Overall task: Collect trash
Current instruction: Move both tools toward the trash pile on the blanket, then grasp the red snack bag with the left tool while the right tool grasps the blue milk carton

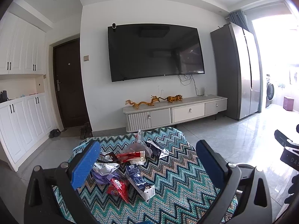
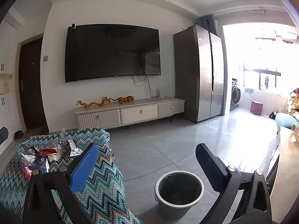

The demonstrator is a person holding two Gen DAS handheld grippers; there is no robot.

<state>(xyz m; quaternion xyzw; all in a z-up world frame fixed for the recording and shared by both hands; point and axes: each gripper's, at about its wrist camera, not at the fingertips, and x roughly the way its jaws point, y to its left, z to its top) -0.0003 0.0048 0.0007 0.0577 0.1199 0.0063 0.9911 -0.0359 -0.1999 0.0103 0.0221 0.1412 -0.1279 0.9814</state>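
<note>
Our left hand-held gripper, jaws spread and empty, hangs nearest the trash pile; the right hand-held gripper, also spread, frames the bin

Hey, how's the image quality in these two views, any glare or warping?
Left wrist view: fisheye bends the black wall-mounted television; the bright balcony doorway glares at right. Right wrist view: the sunlit balcony window is blown out white, throwing sheen across the grey floor tiles.
</note>
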